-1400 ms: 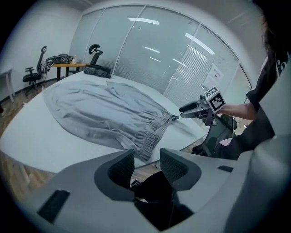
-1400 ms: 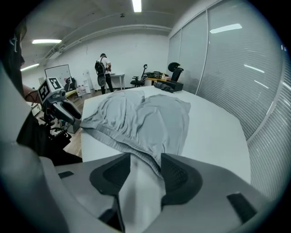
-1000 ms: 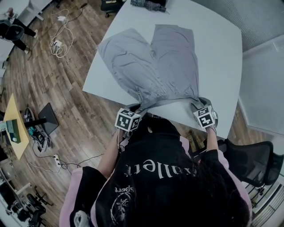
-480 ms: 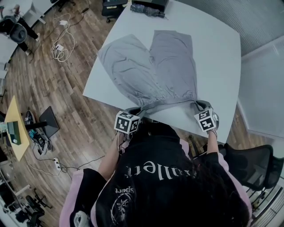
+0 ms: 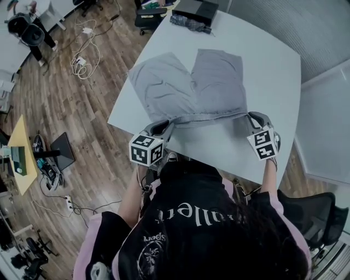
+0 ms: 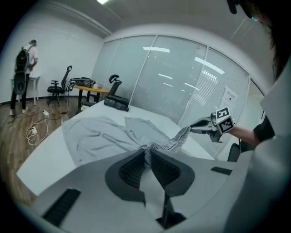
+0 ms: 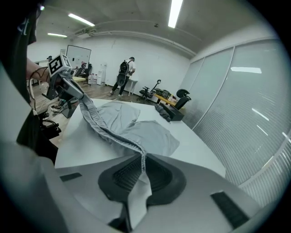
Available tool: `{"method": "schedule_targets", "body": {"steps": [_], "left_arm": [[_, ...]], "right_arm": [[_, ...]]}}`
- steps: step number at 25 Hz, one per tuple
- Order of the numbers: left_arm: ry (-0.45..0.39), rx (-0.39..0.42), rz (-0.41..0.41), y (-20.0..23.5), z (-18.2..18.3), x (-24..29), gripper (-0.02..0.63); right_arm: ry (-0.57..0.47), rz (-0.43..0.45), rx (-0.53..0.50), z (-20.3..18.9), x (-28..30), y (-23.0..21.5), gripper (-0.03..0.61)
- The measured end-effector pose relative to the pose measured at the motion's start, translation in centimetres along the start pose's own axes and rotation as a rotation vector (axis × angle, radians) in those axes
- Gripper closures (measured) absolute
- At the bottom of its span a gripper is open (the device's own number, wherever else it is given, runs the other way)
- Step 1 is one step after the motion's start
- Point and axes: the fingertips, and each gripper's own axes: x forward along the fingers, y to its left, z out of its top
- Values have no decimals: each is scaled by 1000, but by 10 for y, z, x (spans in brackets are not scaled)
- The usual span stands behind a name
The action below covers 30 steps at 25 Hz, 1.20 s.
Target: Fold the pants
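A white table (image 5: 273, 71) stands on a wood-plank floor (image 5: 104, 164) in an office with a frosted glass wall (image 6: 173, 82). A small notice (image 6: 230, 95) hangs on the glass, too small to read. The person's black shirt (image 5: 202, 229) carries white lettering, seen upside down and not fully legible. Each gripper's cube shows black-and-white square markers.

The left gripper (image 5: 163, 127) and the right gripper (image 5: 252, 116) have both just been closing, and each now pinches one end of the waistband (image 5: 208, 116) of the grey pants (image 5: 219, 87), the fabric caught between the ribbed pads. The waistband hangs stretched between the two tools, off the tabletop, and the two legs lie spread on the table beyond them.

Far past the grippers, at the table's far corner, sit a dark box (image 5: 196, 8) and a dark bundle (image 5: 188, 23), well clear of the pants. Off to the left gripper's side lie loose cables (image 5: 82, 52) and a yellow desk (image 5: 19, 156); an office chair (image 5: 311, 205) stands behind the right gripper. A person with a backpack (image 7: 123, 73) stands at the far wall.
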Motion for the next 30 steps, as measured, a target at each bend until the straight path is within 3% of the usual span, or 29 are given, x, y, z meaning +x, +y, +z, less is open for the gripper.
{"method": "schedule_targets", "body": {"steps": [9,16,23,30], "left_arm": [[-102,115,68,58,93,2,555],[-90,148,152,119,136,21,555],[32,121,244,176,114,53,555],[105,42,300,203,81,80,554]], "right_arm": [[-115,-15,-124,108,51,-55,537],[-108,40,-194,162,116,-79,537],[-16,146,-256,164,191,-64,537],[89,208,-211,137,245,-46,535]]}}
